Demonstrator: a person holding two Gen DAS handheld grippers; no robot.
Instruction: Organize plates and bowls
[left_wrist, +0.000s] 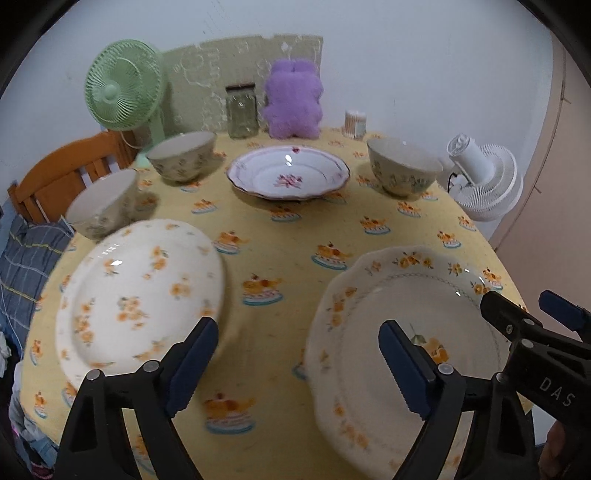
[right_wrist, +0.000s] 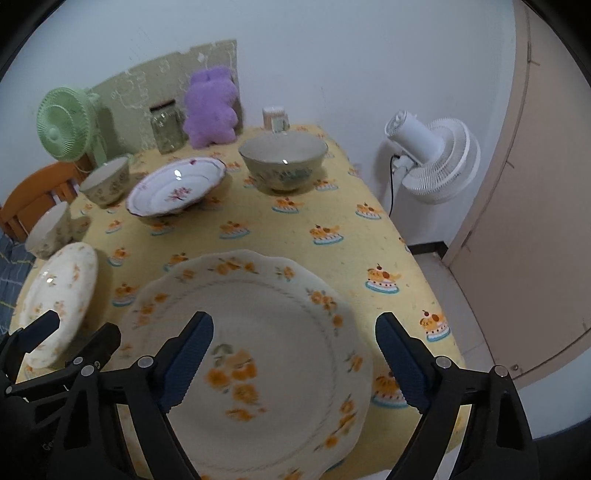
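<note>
Legible text, one item: white capital letters "DAS" are showing on the black body of the right gripper (left_wrist: 533, 310), near right edge of the left wrist view. A faint mark on the left gripper (right_wrist: 79, 325) is staying unreadable.

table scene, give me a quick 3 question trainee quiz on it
1. True or false: the pink plate is stacked on an orange plate.
2. How many bowls stand on the table?
3. Which holds something: A left gripper, B right gripper, C neither?

Key:
1. False; it sits alone at the far middle.
2. Three: two on the left, one on the right.
3. C; both are open above the plates.
</note>
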